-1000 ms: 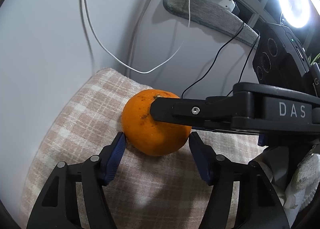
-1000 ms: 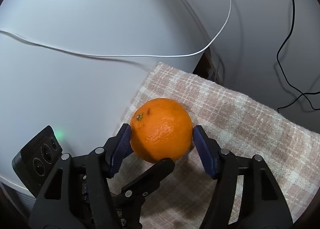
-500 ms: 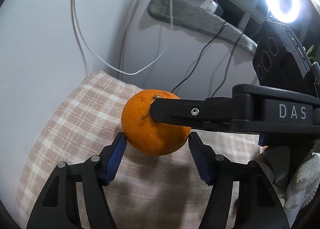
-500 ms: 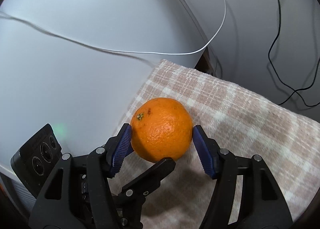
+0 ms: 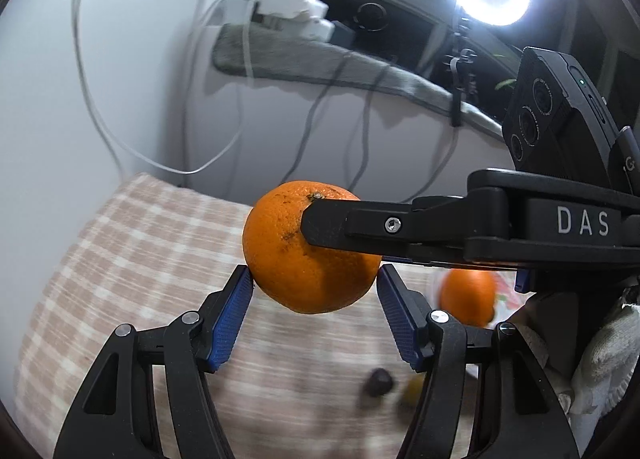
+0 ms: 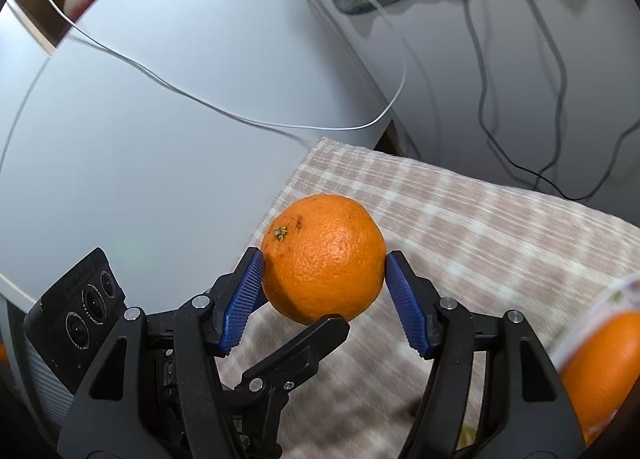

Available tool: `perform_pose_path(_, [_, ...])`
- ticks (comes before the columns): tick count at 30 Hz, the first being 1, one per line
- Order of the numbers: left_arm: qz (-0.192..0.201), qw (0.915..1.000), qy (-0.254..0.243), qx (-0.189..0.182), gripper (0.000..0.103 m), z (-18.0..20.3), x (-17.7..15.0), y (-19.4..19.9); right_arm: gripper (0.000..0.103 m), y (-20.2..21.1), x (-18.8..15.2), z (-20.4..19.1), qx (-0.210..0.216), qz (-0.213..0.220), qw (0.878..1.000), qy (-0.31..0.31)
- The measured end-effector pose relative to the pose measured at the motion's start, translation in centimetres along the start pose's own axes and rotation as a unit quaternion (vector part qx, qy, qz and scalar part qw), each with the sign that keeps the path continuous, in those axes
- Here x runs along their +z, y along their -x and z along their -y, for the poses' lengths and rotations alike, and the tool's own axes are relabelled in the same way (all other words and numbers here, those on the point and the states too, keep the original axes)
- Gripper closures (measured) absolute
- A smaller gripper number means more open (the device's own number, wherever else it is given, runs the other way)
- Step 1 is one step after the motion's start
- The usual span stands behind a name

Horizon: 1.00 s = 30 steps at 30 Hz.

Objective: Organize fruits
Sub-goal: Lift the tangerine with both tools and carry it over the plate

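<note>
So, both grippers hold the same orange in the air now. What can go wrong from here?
1. The orange is pinched only at the pad tips by the right gripper and left gripper; uneven pulling may drop it.
2. It could fall onto the second orange or small fruits on the checked cloth.

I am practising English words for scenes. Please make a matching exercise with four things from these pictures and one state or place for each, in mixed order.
Things:
1. held orange
2. second orange
3. ring light
4. cloth

States or places:
A. lit, at the upper right of the left wrist view
B. beige with a check pattern, spread out below
C. clamped between blue pads, clear of the cloth
D. low at the right, partly hidden behind a gripper

Pairs: 1-C, 2-D, 3-A, 4-B
</note>
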<state>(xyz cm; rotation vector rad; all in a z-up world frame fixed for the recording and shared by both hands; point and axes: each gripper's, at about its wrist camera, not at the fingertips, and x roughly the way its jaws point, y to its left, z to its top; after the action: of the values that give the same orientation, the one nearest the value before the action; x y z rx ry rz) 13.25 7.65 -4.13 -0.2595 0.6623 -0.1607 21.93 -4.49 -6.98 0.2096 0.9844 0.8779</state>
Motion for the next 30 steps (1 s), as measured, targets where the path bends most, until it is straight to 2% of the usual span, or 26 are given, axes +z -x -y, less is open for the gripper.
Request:
perform_pose_path(9, [0.004, 0.9987, -0.035, -0.036, 0.039, 6.8, -1.2, 0.9, 0.037, 7.2, -2.8, 2.5, -0.02, 0.037, 0.999, -0.012])
perform_pose_path(18, [-0.017, 0.9937, -0.072, -0.083, 0.039, 13.0, -2.5, -0.4, 0.037, 13.5, -5.9, 6.8, -0.046, 0.064, 0.996, -0.046])
perform_pose_path(30, [-0.052, 0.9867, -0.106, -0.111, 0.039, 18.0, -3.9, -2.9, 0.037, 17.1, -8.3, 11.8, -0.063, 0.079, 0.991, -0.088])
